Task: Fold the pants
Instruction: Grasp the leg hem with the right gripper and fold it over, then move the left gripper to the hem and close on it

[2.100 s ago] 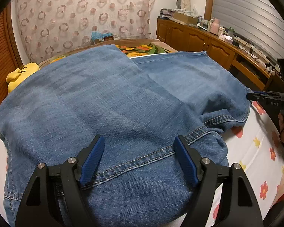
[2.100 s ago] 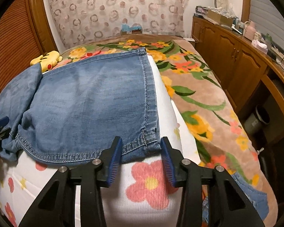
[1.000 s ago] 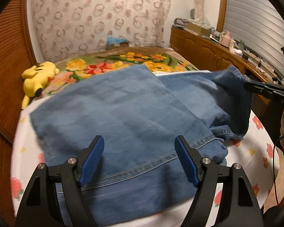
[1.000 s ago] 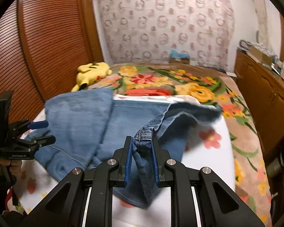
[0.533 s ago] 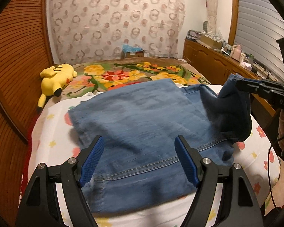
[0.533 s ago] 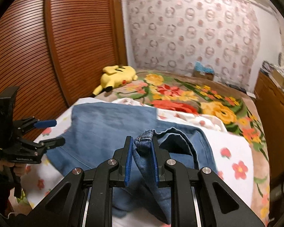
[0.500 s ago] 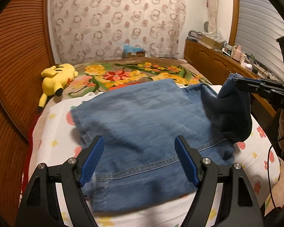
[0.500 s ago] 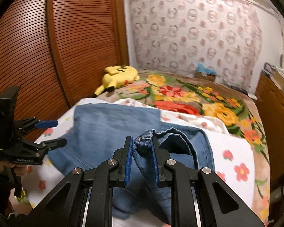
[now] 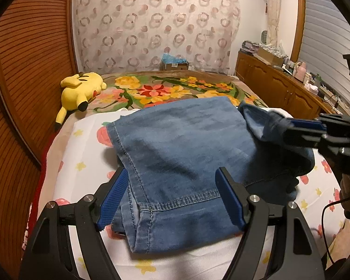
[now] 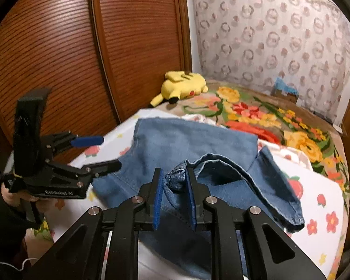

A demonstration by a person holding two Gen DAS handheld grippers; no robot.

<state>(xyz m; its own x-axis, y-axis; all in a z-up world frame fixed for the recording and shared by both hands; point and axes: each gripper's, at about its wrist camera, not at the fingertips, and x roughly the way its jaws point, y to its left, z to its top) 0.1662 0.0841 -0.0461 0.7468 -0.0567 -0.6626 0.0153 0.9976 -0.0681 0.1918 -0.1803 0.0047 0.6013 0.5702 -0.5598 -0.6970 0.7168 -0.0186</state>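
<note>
Blue denim pants [image 9: 186,144] lie folded on the flowered white sheet [image 9: 86,144] of a bed. My left gripper [image 9: 171,198] is open, its blue pads straddling the near folded corner without touching it. In the right wrist view the left gripper [image 10: 105,151] hovers at the pants' left edge. My right gripper [image 10: 173,198] has carried a hem [image 10: 177,179] of the pants up over the folded stack. Its jaws are opening: the bunched hem still sits between them, with a small gap at the left pad. In the left wrist view the right gripper [image 9: 303,128] has cloth draped from it.
A yellow plush toy [image 9: 81,91] lies at the bed's far left on a floral blanket [image 9: 165,91]. Slatted wooden doors [image 10: 58,58] run along the left side. A wooden cabinet [image 9: 280,88] with clutter lines the right wall. A person's hand [image 10: 16,196] holds the left gripper.
The right gripper has swung the hem leftward over the folded pants, and its pads have loosened. The left gripper has shifted left, so the pants' near corner now lies between its open fingers.
</note>
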